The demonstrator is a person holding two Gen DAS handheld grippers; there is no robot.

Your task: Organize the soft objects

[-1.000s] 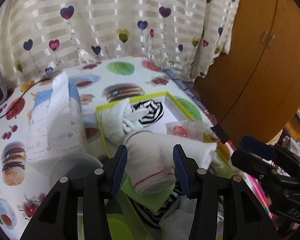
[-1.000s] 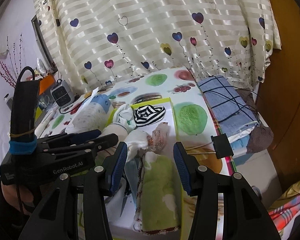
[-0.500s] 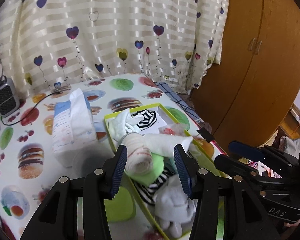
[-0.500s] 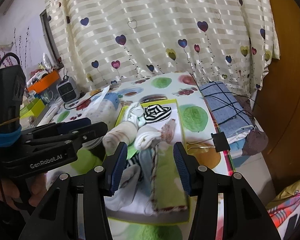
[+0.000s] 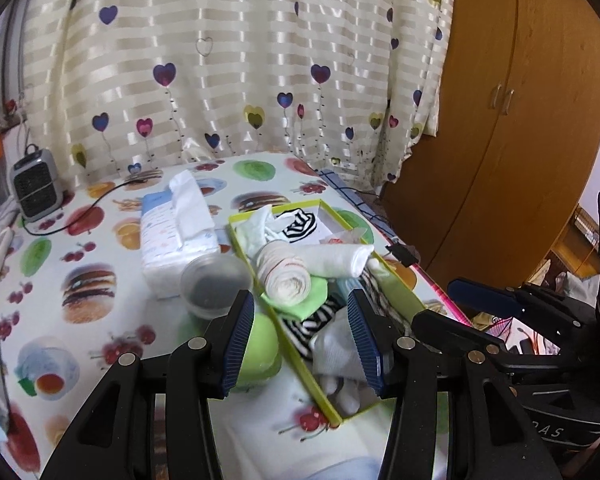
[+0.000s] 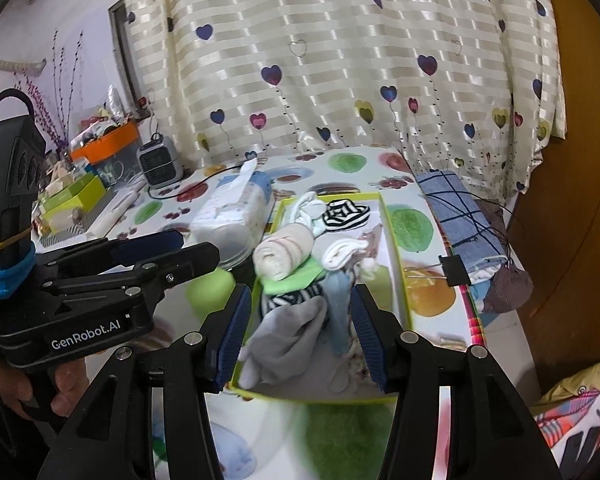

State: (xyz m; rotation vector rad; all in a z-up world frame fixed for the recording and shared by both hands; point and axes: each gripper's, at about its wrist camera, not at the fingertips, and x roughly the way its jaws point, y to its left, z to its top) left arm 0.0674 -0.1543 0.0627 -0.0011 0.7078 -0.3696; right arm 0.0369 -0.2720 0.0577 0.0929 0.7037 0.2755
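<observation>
A yellow-green shallow box (image 5: 396, 280) (image 6: 394, 240) on the table holds several soft things: a rolled cream sock with red stripes (image 5: 286, 274) (image 6: 282, 254), a white rolled sock (image 5: 340, 258) (image 6: 342, 252), a black-and-white striped piece (image 5: 298, 224) (image 6: 346, 214), a green cloth (image 5: 310, 302) and a grey sock (image 6: 288, 334). My left gripper (image 5: 302, 340) is open and empty, raised above the box's near end. My right gripper (image 6: 300, 336) is open and empty, also raised above the near end.
A tissue pack (image 5: 176, 232) and a clear plastic cup (image 5: 216, 284) stand left of the box. A small grey heater (image 5: 36, 186) with a cord sits at the back left. Folded blue cloth (image 6: 460, 220) lies at the table's right edge. A wooden wardrobe (image 5: 520, 120) stands at right.
Both grippers have pulled back and up from the box. The left gripper has let go of the rolled cream sock, which now lies in the box.
</observation>
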